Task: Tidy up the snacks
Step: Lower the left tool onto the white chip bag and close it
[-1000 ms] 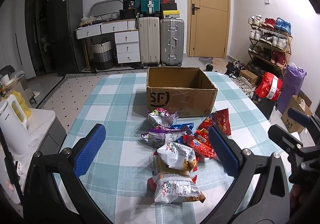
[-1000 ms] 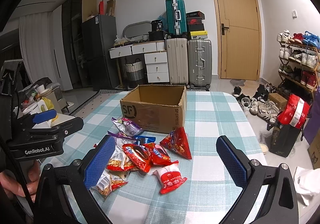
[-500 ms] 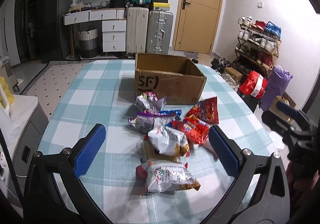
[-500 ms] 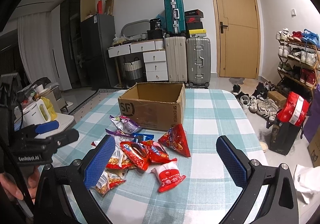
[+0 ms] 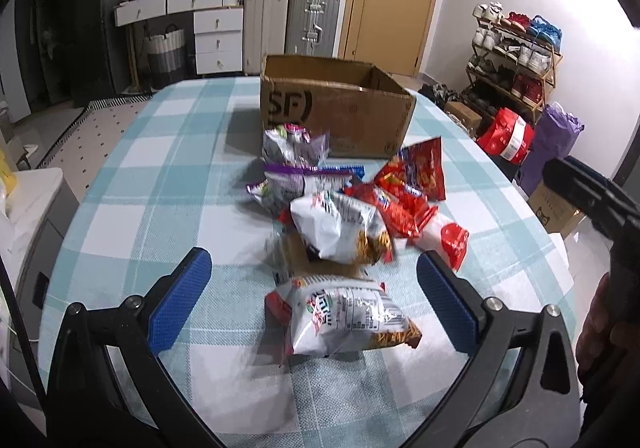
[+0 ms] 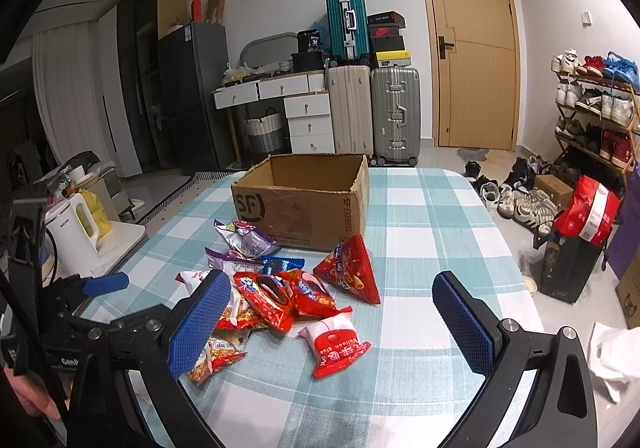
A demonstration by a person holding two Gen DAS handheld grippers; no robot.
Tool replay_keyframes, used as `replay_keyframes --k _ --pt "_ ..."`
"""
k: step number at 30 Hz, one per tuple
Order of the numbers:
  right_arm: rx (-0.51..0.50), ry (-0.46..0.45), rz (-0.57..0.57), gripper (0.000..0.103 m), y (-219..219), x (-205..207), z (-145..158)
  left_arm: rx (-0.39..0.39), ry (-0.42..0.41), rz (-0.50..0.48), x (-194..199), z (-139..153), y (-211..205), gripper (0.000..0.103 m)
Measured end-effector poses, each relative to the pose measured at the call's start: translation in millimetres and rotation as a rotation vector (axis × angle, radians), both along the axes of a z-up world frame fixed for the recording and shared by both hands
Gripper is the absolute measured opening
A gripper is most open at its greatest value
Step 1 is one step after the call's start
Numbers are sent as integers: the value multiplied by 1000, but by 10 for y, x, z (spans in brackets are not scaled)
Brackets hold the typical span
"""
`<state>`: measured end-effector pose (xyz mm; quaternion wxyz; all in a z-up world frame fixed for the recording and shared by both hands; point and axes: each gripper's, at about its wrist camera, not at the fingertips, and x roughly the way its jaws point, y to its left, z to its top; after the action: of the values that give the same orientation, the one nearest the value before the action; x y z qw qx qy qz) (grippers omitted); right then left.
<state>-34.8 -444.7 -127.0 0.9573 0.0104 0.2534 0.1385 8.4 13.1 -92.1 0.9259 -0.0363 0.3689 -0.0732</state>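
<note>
An open cardboard box stands empty on the checked tablecloth. In front of it lies a pile of snack bags: purple ones, red ones, and white ones. The nearest white bag lies between the blue pads of my left gripper, which is open just above it. My right gripper is open over a red-and-white packet. Each gripper appears at the edge of the other's view.
The table has a rounded edge with bare cloth right of the pile. A white kettle stands on a side unit at the left. Suitcases, drawers, a door and a shoe rack are behind.
My left gripper has come forward and down toward the nearest white bag. The right gripper has moved slightly closer to the pile. Both stay open and nothing is held.
</note>
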Motion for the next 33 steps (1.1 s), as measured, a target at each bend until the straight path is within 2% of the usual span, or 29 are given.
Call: replay_keyframes --k 15,21,24,29,32,33 --pt "7 38 -14 103 -97 141 -187 -23 103 -10 350 -492 -43 100" --pt "12 47 -17 103 -109 170 -235 -53 120 -33 441 -602 -67 100" --pt "14 51 -15 103 -117 180 -253 -99 148 -62 479 -681 -60 97" --pt "14 52 -16 103 -118 173 -245 -151 190 -109 549 -809 -117 83" --pt "14 49 -18 103 -116 173 -245 -193 212 -129 629 -862 -127 65" --pt "14 49 -18 103 -117 176 -246 -206 216 -139 647 -875 -133 65"
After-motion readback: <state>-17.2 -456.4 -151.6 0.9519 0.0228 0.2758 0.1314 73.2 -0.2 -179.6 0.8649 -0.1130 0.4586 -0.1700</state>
